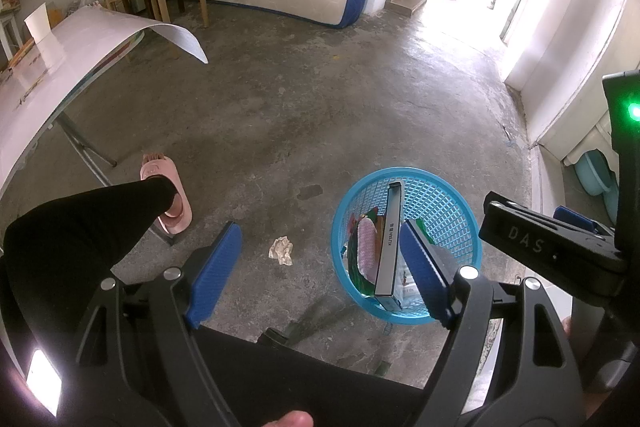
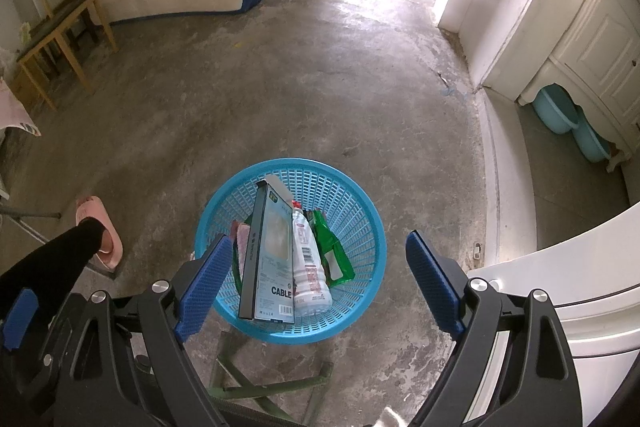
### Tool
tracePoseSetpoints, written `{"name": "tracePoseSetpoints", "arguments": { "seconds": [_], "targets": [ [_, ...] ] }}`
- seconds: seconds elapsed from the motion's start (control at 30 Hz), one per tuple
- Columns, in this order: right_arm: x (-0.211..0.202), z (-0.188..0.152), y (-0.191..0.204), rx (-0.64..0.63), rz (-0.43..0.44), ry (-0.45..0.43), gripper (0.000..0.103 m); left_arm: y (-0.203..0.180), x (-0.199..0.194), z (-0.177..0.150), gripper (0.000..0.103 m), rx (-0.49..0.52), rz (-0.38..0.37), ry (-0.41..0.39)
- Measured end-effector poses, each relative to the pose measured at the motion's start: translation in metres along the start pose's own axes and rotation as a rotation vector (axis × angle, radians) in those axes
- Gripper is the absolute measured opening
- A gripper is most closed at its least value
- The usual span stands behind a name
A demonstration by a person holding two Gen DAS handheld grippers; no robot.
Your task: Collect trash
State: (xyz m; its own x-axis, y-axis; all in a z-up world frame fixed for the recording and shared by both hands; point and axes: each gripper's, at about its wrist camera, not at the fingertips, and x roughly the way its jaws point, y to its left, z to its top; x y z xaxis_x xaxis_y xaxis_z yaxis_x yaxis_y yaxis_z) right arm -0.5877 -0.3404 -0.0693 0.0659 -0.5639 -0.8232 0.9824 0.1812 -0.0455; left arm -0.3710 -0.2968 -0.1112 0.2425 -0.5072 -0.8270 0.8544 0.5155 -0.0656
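**Basket mostly filled, one scrap left on the floor**

The blue basket [image 2: 288,247] on the concrete floor [image 1: 320,107] already holds a cable box [image 2: 268,259], a white bottle [image 2: 310,267] and a green wrapper [image 2: 332,251]. One crumpled paper [image 1: 282,249] lies just beside it, apparently last. Left gripper [image 1: 320,267] and right gripper [image 2: 316,279] hang above, jaws spread, empty. A pink slipper [image 1: 170,195] and desk [image 1: 60,67] leg stand near.

basket [image 2: 362,223] bright blue lattice | box [image 2: 272,259] pale blue, dark spine | bottle [image 2: 310,267] white, red print | packet [image 2: 334,247] green | tissue [image 1: 281,249] off-white | slipper [image 1: 176,205] pink | pads [image 2: 204,287] blue, dimpled | floor [image 2: 280,87] mottled grey
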Motion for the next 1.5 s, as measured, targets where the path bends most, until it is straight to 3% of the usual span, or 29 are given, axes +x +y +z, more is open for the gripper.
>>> {"name": "tracePoseSetpoints", "arguments": {
  "seconds": [1.5],
  "targets": [
    [-0.0007,0.0014,0.0055,-0.017,-0.002,-0.017,0.086,-0.0037,0.0002,-0.0006,0.077,0.004,0.001,0.000]
  ]
}}
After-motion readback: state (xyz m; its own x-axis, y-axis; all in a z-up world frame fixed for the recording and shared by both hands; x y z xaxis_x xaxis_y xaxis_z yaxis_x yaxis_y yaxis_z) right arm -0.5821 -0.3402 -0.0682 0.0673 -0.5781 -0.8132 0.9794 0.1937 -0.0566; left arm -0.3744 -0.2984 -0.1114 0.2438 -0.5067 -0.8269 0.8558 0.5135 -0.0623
